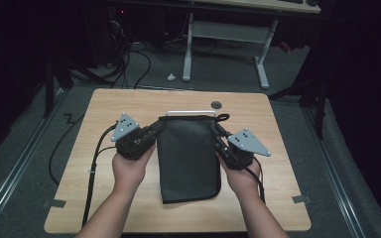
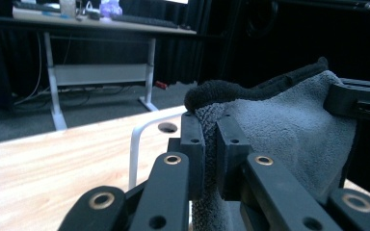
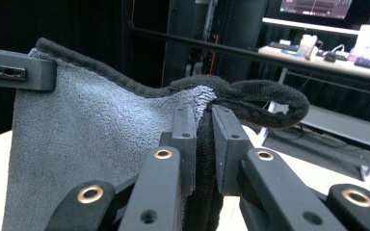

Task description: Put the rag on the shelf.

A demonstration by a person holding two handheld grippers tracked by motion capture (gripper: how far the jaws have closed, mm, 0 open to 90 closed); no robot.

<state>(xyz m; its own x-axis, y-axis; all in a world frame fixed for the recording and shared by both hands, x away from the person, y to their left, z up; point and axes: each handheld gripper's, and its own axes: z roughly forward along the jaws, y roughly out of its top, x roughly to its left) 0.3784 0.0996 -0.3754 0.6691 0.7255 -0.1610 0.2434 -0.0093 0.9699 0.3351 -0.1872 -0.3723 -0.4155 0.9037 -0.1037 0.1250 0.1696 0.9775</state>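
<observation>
The wooden table (image 1: 129, 104) takes up the middle of the room, pale-topped with rounded corners, standing on grey carpet with a white-legged desk (image 1: 225, 29) beyond it; over its centre hangs a dark grey microfibre towel (image 1: 188, 158), held up by its two top corners so that it drapes lengthwise toward the person, its lower edge lying on the wood near the front of the table; the cloth is fleecy grey on its face with a black bound hem, and a small black hanging loop (image 3: 270, 103) curls out from the corner on the person's right. Behind the towel's top edge a white bar-shaped handle (image 1: 191, 113) lies on the table, and just past it sits a small dark round hole (image 1: 216, 104) in the tabletop. The left gripper (image 1: 155, 128) comes in from the left side — its jaws are pressed together on the towel's top left corner, the fabric bunched between the pads as the left gripper view shows; the right gripper (image 1: 214, 130) mirrors it on the other side, its jaws pinching the top right corner just below the loop, with black hem squeezed between them in the right gripper view. Each gripper carries a grey three-cornered plate on top and trails a black cable back across the table; the person's bare forearms reach in from the near edge, one hand wrapped around each gripper body.
</observation>
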